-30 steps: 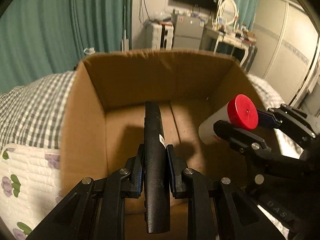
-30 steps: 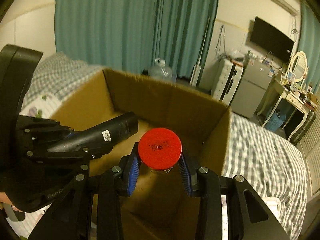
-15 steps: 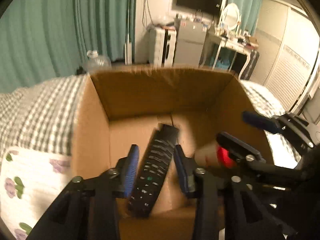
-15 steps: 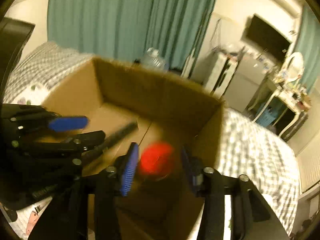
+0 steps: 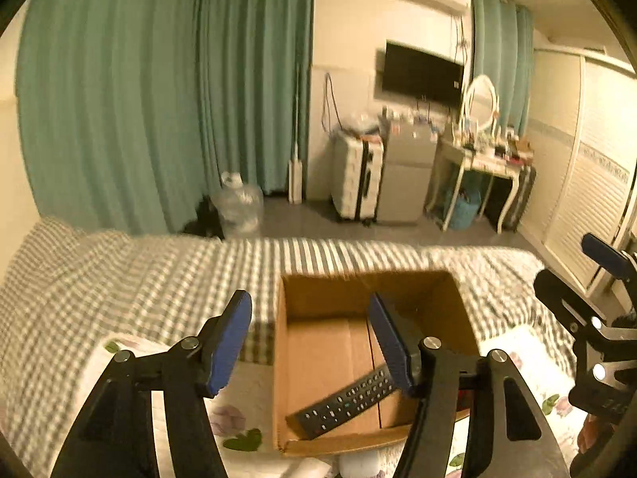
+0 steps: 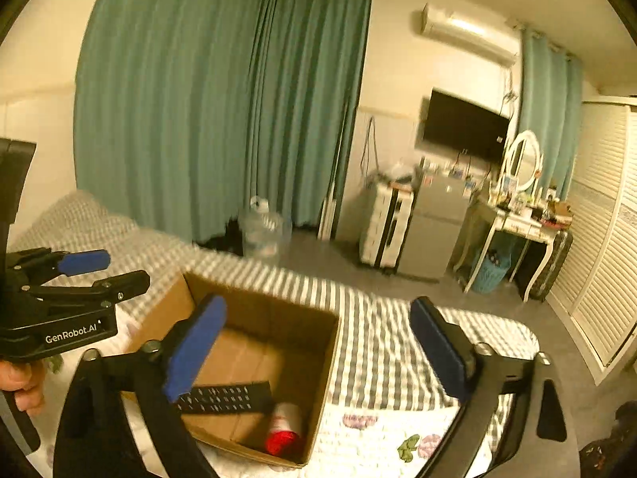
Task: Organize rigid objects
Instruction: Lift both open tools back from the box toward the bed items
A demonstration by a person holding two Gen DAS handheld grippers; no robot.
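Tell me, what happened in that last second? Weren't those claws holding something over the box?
Both let go. The left gripper dropped the remote and the right gripper dropped the red-capped bottle; both now lie on the floor of the box. The jaws are opening with nothing between them, and both grippers have pulled up and back from the box. The box stayed put on the bed.
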